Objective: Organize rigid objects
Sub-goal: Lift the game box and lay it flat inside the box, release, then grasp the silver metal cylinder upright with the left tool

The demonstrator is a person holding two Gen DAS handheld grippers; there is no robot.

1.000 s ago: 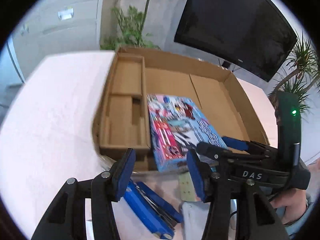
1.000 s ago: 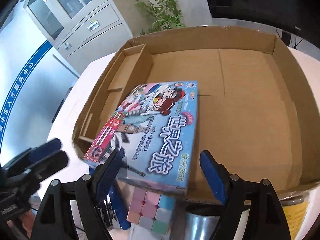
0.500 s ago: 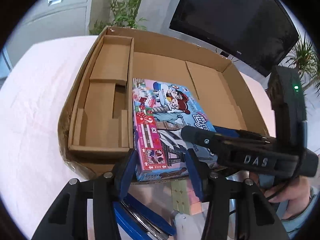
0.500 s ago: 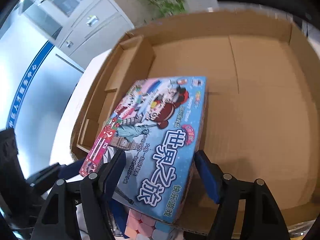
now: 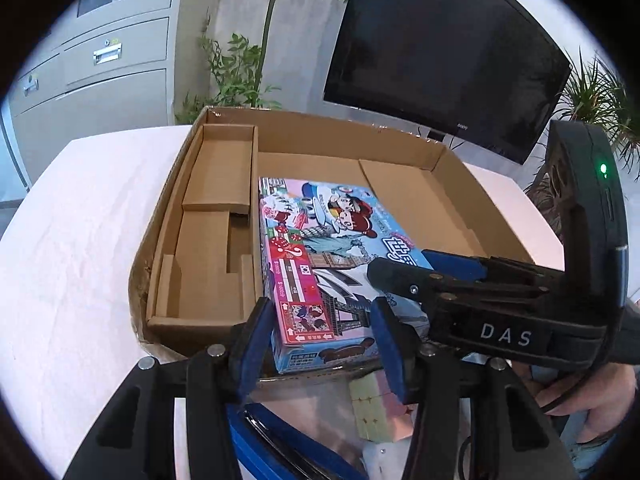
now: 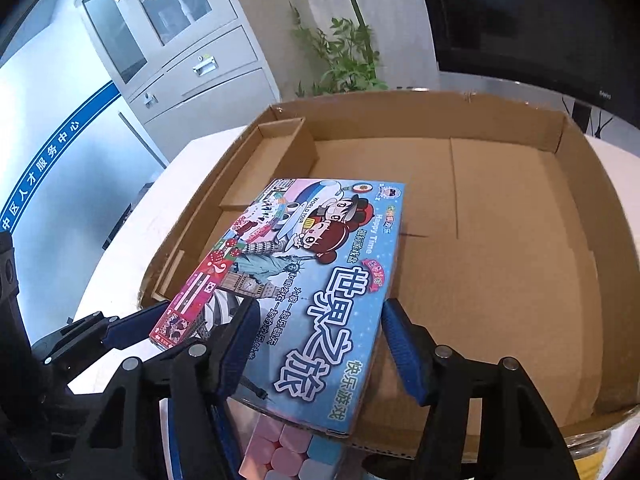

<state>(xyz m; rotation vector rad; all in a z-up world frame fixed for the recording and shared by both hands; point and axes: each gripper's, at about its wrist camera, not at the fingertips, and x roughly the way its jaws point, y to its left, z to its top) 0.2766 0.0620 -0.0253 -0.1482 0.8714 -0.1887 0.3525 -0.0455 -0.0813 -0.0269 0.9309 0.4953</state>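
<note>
A colourful board game box lies slanted in a shallow cardboard tray, its near end resting over the tray's near rim. My right gripper hovers over the box's near right part. Its jaws are closing with the box between them, and I see no firm pinch. The right pad sits at the box's right edge, while the box reaches out past the left finger. My left gripper stands open at the box's near left corner and holds nothing.
A pastel puzzle cube and a blue case lie on the white table below the tray's near rim. A jar stands at the near right. The tray has a divided left section. A hand holds the right gripper.
The right jaws have narrowed around the game box. The left gripper has come closer to the tray and the box's near left corner, with its opening unchanged.
</note>
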